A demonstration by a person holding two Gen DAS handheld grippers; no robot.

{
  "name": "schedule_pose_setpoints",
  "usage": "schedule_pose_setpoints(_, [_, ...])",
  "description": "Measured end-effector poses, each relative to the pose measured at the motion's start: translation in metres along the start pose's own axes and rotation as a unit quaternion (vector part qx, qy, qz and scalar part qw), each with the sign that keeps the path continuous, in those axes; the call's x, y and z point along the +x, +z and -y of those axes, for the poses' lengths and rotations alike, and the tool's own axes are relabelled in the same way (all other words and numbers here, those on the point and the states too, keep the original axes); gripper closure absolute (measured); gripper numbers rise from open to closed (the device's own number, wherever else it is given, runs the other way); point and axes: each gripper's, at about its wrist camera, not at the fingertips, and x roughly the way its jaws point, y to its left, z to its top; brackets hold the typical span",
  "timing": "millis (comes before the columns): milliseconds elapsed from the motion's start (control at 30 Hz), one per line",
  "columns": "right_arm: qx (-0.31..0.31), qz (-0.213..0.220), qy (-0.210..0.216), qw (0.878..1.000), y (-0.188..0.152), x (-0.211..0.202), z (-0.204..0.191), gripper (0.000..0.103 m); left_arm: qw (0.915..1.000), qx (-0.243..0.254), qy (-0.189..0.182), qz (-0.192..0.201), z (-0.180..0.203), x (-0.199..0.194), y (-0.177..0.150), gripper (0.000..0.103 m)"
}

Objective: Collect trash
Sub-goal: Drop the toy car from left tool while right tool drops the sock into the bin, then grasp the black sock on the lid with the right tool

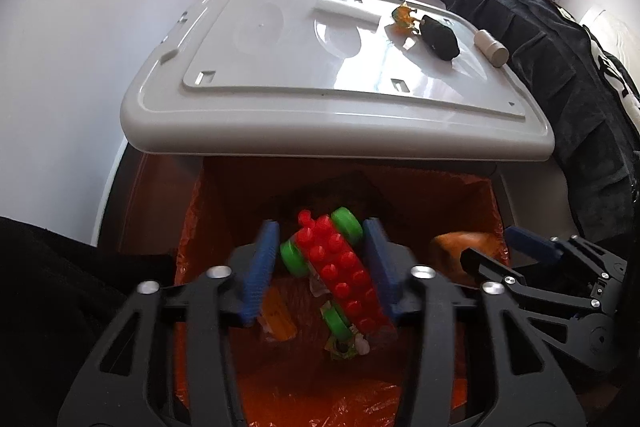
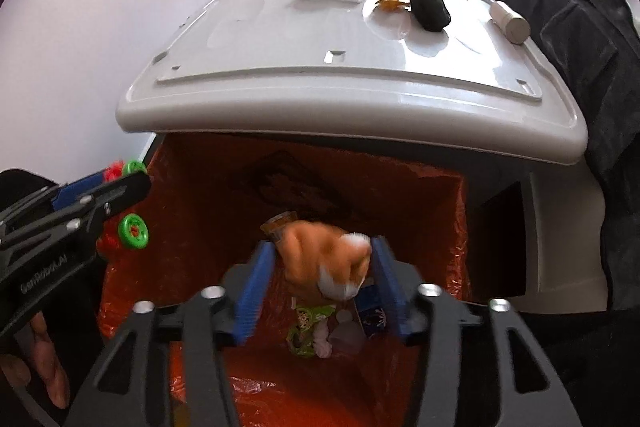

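My left gripper (image 1: 320,263) is over the orange-lined bin (image 1: 452,195). A red brick toy car with green wheels (image 1: 340,267) sits between its blue fingers, touching both; it also shows in the right wrist view (image 2: 134,227). My right gripper (image 2: 320,267) is over the same bin (image 2: 420,211), with an orange and white plush toy (image 2: 328,263), blurred, between its fingers. Wrappers (image 2: 308,327) and other trash lie at the bin's bottom.
A white plastic lid (image 1: 280,75) lies level behind the bin. On it are a yellow wrapper (image 1: 404,19), a black pouch (image 1: 440,37), a white cylinder (image 1: 492,47) and a white block (image 1: 348,11). Dark cloth (image 1: 560,39) drapes at the right. A white wall is at the left.
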Motion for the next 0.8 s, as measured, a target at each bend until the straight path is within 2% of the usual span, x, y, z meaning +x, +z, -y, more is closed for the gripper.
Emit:
schedule_pose_setpoints(67, [0.0, 0.005, -0.005, 1.0, 0.001, -0.002, 0.0, 0.039, 0.9999, -0.003, 0.014, 0.008, 0.001, -0.003, 0.001, 0.027])
schedule_pose_setpoints(100, [0.0, 0.009, -0.008, 1.0, 0.001, -0.003, 0.0, 0.036, 0.9997, -0.004, 0.02, 0.013, 0.001, -0.005, 0.001, 0.022])
schedule_pose_setpoints(200, [0.003, 0.014, -0.012, 1.0, 0.002, -0.004, 0.003, 0.034, 0.9991, -0.004, 0.036, 0.021, 0.001, -0.008, 0.004, 0.016])
schedule_pose_setpoints(667, [0.018, 0.025, -0.013, 0.999, 0.007, -0.007, 0.012, 0.032, 0.9991, -0.013, 0.038, 0.014, -0.003, -0.006, 0.009, 0.016])
schedule_pose_setpoints(800, [0.021, 0.034, -0.017, 0.999, 0.02, -0.008, 0.02, 0.032, 0.9992, -0.009, 0.031, 0.021, 0.0, -0.005, 0.019, 0.016])
